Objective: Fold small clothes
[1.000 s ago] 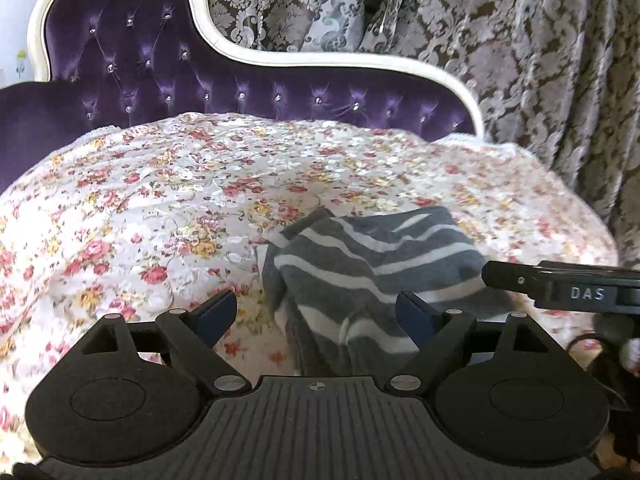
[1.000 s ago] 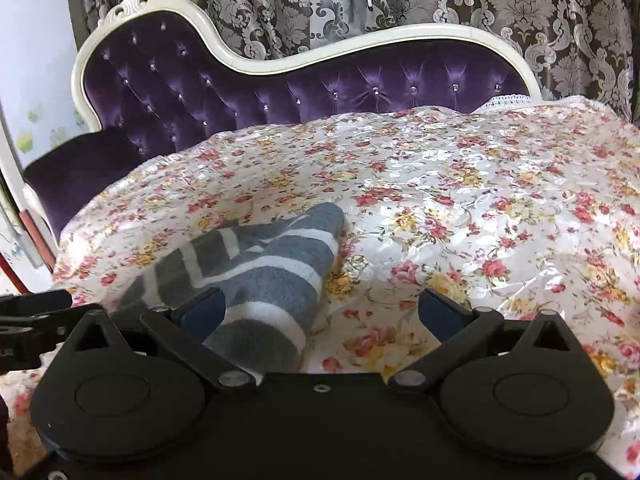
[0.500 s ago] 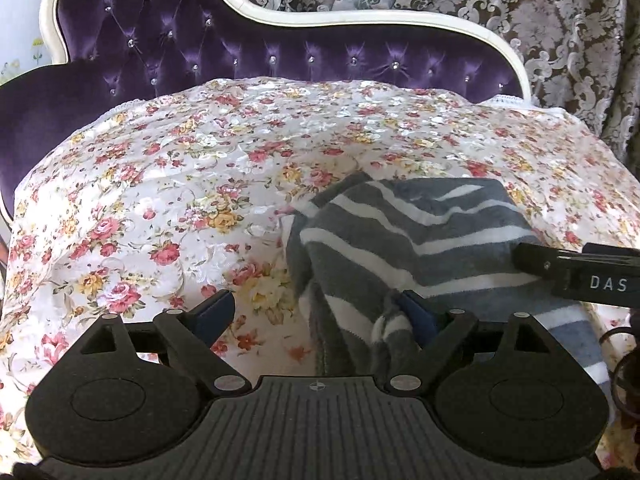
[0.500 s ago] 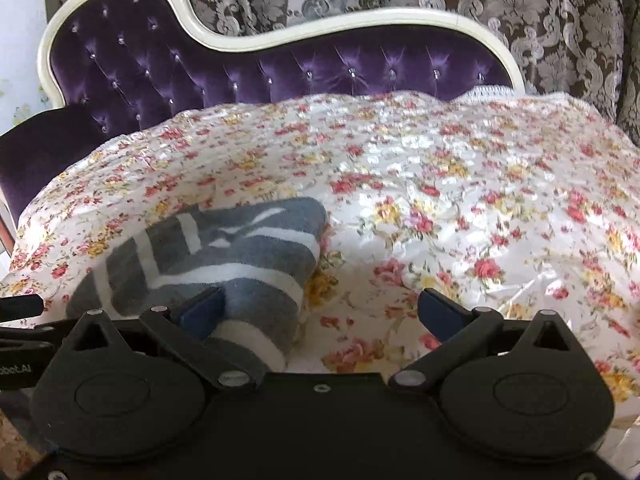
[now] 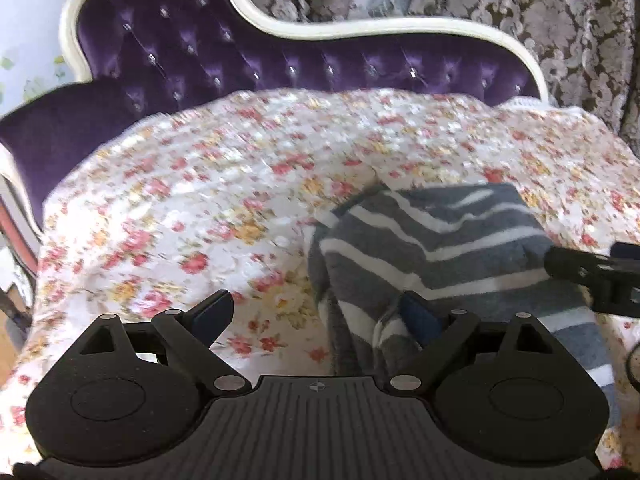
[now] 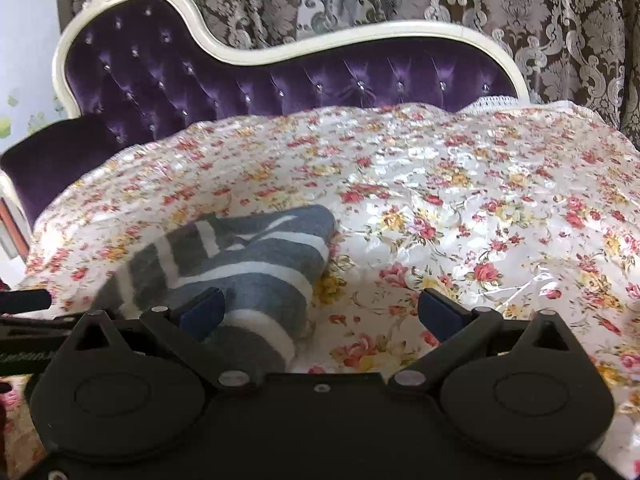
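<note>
A grey garment with white stripes (image 5: 448, 248) lies bunched on the floral bedcover (image 5: 208, 200). My left gripper (image 5: 316, 312) is open, low over the cover; its right finger lies on the garment's near left edge, its left finger over bare cover. My right gripper (image 6: 320, 308) is open; its left finger rests over the garment (image 6: 248, 264), its right finger over bare cover. The right gripper's body (image 5: 592, 276) shows at the right of the left wrist view, beside the garment. The left gripper (image 6: 24, 308) shows at the left edge of the right wrist view.
A purple tufted headboard with a cream frame (image 5: 304, 64) runs behind the cover; it also shows in the right wrist view (image 6: 280, 80). Patterned brown curtains (image 6: 520, 20) hang behind it. The floral cover (image 6: 480, 208) spreads wide to the right of the garment.
Both grippers have moved forward and lower toward the garment, which now sits closer and larger between them. Both stay open.
</note>
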`<state>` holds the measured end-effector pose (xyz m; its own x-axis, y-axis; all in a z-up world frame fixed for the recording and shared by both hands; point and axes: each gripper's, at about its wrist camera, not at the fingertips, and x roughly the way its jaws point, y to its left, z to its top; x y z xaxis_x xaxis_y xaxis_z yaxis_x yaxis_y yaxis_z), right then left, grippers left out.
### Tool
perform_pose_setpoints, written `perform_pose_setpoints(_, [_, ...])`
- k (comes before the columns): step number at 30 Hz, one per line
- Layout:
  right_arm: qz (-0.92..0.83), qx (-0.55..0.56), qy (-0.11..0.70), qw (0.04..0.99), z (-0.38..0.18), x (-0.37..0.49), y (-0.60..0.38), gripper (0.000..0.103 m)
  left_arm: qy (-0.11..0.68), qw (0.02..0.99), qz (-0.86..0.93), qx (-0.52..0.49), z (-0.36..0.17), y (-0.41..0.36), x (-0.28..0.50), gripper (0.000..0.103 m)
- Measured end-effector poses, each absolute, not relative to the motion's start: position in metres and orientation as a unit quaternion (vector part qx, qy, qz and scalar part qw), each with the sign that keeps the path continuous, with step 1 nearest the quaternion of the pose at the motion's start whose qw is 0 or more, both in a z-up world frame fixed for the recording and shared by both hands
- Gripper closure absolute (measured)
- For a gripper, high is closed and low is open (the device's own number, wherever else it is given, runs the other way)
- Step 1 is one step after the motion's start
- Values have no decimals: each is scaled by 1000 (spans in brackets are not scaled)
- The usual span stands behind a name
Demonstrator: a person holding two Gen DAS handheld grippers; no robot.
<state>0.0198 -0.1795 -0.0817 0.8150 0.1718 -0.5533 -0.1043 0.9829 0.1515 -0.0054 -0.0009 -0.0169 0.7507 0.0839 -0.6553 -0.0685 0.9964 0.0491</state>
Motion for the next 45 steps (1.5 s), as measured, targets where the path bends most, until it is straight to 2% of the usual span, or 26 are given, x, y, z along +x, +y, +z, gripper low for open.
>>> perform_pose_setpoints(11, [87,63,241,964,-54,-40,-182,1,326,940,98,33,12,2,-48,13])
perform_pose_setpoints(17, [17,0,206,978,-46,-76,-166,1,340,937,79,10,14,4,-64,13])
perform_pose_setpoints(29, [56,8,264,963,-60,-88,-162,1,363,930,64,8,4,-1,-88,13])
perform_pose_setpoints(45, [57,34,294,953,-68,-86,-164,1,392,918,48,-13,-6,-2,-95,13])
